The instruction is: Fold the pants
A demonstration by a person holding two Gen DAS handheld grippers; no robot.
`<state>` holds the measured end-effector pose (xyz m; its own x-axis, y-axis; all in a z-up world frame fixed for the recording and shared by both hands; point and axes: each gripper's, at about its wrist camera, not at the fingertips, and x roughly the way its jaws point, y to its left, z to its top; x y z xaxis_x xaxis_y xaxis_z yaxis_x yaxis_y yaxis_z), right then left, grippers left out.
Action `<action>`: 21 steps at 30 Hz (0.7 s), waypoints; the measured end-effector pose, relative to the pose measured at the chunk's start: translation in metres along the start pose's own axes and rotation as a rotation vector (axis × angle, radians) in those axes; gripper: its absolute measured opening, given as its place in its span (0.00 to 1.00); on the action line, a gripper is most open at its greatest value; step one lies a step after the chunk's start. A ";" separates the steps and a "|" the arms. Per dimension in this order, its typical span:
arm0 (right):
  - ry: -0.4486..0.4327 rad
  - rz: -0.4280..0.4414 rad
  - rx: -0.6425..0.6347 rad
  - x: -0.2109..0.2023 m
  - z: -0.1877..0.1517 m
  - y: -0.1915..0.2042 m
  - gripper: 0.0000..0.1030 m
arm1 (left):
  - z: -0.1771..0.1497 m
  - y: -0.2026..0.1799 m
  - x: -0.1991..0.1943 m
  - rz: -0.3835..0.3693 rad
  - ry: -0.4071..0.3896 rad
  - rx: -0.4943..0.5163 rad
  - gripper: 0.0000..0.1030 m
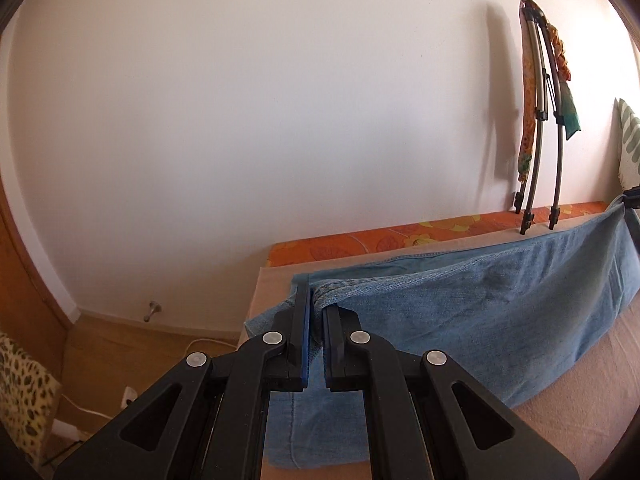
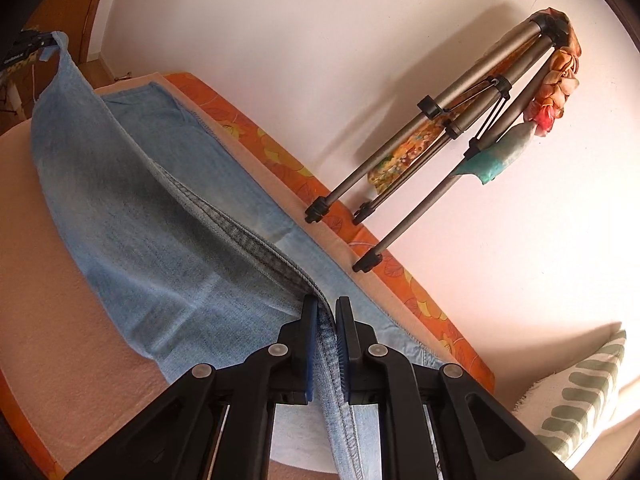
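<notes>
With each tool, left (image 1: 316, 312) and right (image 2: 326, 312), clamped on the jeans (image 2: 160, 240) stretched between them above the bed (image 2: 48, 300), uneven pulling might slip the denim free.

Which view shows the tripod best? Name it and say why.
The right wrist view. There the tripod spreads wide against the wall, all three legs and feet apart, with cloths draped over its top. The left wrist view shows it far off at the right, legs nearly overlapping, standing behind the jeans.
</notes>
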<state>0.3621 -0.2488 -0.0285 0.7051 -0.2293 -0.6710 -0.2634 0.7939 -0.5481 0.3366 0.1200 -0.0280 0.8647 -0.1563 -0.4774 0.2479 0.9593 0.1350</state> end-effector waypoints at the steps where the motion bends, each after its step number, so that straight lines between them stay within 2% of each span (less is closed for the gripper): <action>1: 0.000 -0.007 0.002 0.009 0.007 -0.004 0.06 | 0.004 0.000 0.010 0.000 0.004 0.002 0.04; 5: 0.007 -0.016 0.008 0.050 0.028 -0.018 0.06 | 0.017 -0.002 0.059 0.014 0.043 0.014 0.04; 10: 0.042 -0.011 -0.011 0.107 0.040 -0.015 0.06 | 0.013 -0.009 0.116 0.034 0.116 0.031 0.03; 15: 0.063 -0.002 -0.022 0.150 0.042 -0.007 0.05 | 0.006 -0.014 0.153 0.047 0.173 0.067 0.03; 21: 0.075 0.001 -0.016 0.183 0.042 -0.001 0.05 | 0.002 -0.019 0.187 0.062 0.223 0.102 0.04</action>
<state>0.5189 -0.2680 -0.1300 0.6533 -0.2704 -0.7072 -0.2752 0.7854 -0.5545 0.4946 0.0723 -0.1185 0.7646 -0.0313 -0.6438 0.2500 0.9350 0.2515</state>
